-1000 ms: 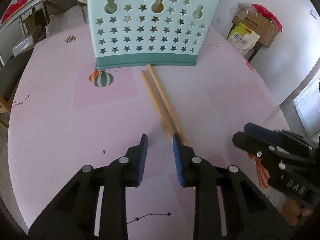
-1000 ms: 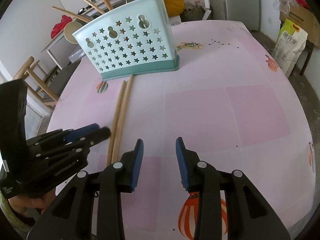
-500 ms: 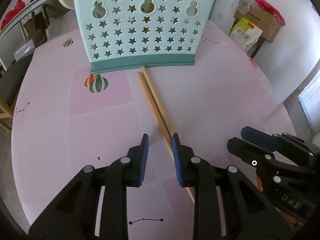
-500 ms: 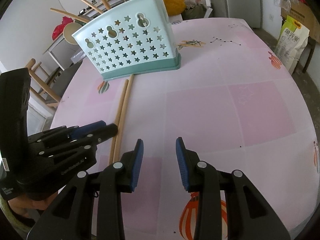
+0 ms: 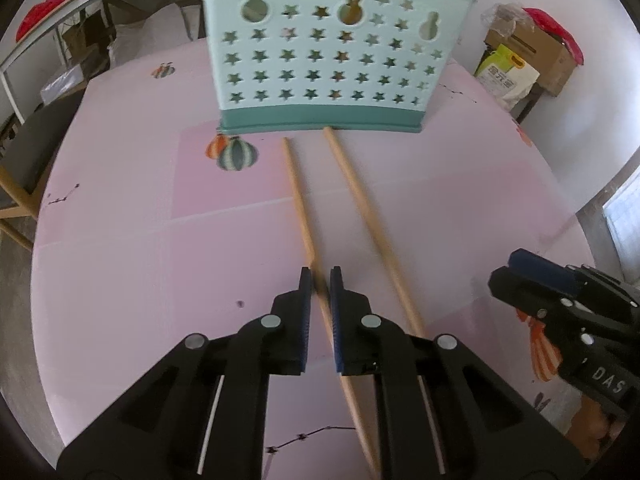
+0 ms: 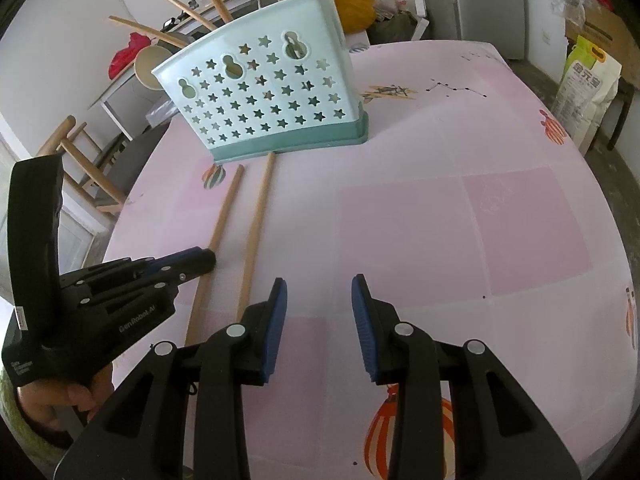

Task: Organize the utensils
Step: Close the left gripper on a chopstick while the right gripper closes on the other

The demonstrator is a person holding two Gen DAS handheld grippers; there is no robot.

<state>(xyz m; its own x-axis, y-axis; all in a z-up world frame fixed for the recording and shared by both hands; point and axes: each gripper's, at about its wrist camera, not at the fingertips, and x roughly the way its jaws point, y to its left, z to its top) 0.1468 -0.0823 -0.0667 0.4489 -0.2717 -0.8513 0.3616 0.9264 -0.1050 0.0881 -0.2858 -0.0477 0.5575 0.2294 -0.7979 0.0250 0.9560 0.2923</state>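
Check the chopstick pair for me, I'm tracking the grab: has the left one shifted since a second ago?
Yes. The left chopstick has swung away from the right chopstick, its far tip now off the holder base.

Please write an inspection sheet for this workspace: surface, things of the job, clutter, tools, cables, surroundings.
Surface: round table under a pink cloth printed with balloons.
Job's things: teal star-cut utensil holder stands upright and already carries chopsticks and spoons; two wooden chopsticks lie in front of it, the left chopstick and the right chopstick, spread apart.
Clutter: nothing seen on the table.
Tools: left tool has just been closing, with the left chopstick between its pads; right tool is open and empty.
Cables: nothing seen.
Surroundings: cardboard box, yellow-green bag, wooden stool, side table with a red thing on it.
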